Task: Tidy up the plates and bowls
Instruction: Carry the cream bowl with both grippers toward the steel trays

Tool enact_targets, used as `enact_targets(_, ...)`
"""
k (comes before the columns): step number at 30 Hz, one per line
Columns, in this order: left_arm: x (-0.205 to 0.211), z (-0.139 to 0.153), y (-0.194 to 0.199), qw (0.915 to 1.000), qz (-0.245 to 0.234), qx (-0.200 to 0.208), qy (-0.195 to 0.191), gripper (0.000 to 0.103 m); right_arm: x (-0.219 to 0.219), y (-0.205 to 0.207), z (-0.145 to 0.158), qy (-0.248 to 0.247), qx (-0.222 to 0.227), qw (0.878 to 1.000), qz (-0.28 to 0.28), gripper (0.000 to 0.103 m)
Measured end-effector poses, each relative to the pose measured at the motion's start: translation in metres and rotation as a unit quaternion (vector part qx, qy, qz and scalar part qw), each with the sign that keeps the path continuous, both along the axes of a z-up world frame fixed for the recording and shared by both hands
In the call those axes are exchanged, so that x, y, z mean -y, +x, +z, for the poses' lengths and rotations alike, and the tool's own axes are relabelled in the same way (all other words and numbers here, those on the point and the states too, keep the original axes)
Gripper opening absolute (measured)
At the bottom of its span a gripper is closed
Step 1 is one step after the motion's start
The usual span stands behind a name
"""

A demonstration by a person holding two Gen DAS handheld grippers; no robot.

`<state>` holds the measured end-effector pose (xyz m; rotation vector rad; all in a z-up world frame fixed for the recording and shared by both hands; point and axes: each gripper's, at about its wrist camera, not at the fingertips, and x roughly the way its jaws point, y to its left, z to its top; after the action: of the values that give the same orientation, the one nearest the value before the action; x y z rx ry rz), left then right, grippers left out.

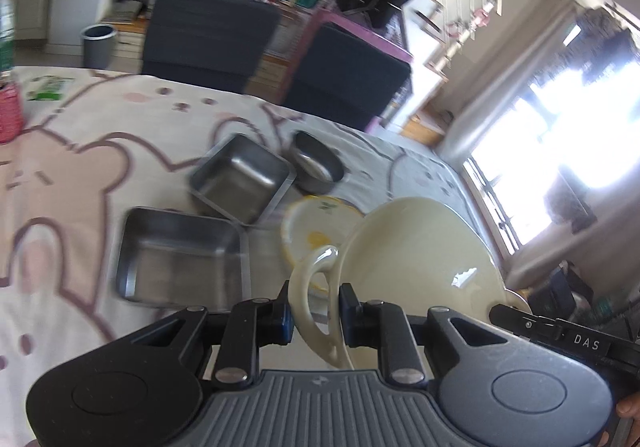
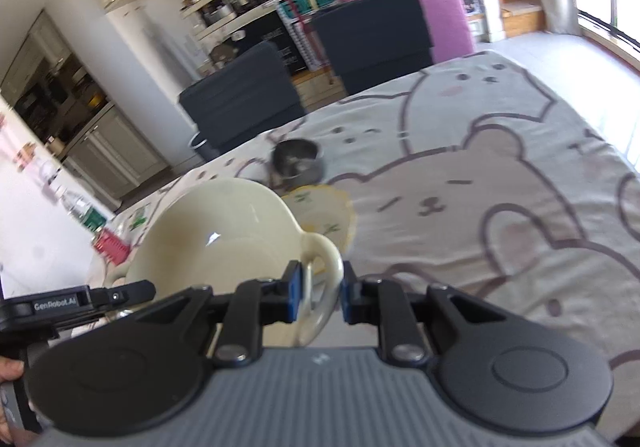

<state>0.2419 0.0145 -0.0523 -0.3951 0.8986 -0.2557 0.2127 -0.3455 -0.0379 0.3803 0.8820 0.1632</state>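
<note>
I've got both claws pinching the cream bowl [image 1: 416,259] by its loop handles: left gripper [image 1: 314,317], right gripper [image 2: 318,297]. Ceramic, glazed, heavy-ish, so slippery and chippable; handles are the right hold. It's airborne over the yellow-rimmed plate [image 2: 324,213] at 12 o'clock; steel trays [image 1: 182,255] at 10.
</note>
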Motion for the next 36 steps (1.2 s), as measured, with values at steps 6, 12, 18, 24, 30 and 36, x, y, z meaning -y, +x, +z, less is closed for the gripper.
enact_targets(6,-0.040,0.006,-0.021,0.9992,0.037,0.004,0.011,0.023,-0.043,0.007,-0.002,0.007,-0.002,0.999,0.043,0.024)
enact_targets(12,-0.073,-0.003,-0.032,0.9980,0.062,-0.014,0.002,0.022,-0.079,0.012,-0.009,0.005,-0.015,0.997,0.074,0.024)
enact_targets(18,-0.093,-0.020,-0.038,0.9969,0.067,-0.041,-0.003,0.022,-0.104,0.022,-0.025,0.000,-0.053,0.994,0.094,0.025)
enact_targets(24,-0.099,-0.041,-0.040,0.9946,0.070,-0.076,-0.011,0.023,-0.115,0.020,-0.037,-0.016,-0.080,0.990,0.111,0.025)
enact_targets(30,-0.098,-0.061,-0.038,0.9917,0.065,-0.110,-0.006,0.023,-0.120,0.017,-0.048,-0.051,-0.102,0.985,0.127,0.026)
enact_targets(36,-0.096,-0.074,-0.034,0.9890,0.065,-0.133,0.001,0.024,-0.123,0.018,-0.060,-0.069,-0.129,0.979,0.140,0.027)
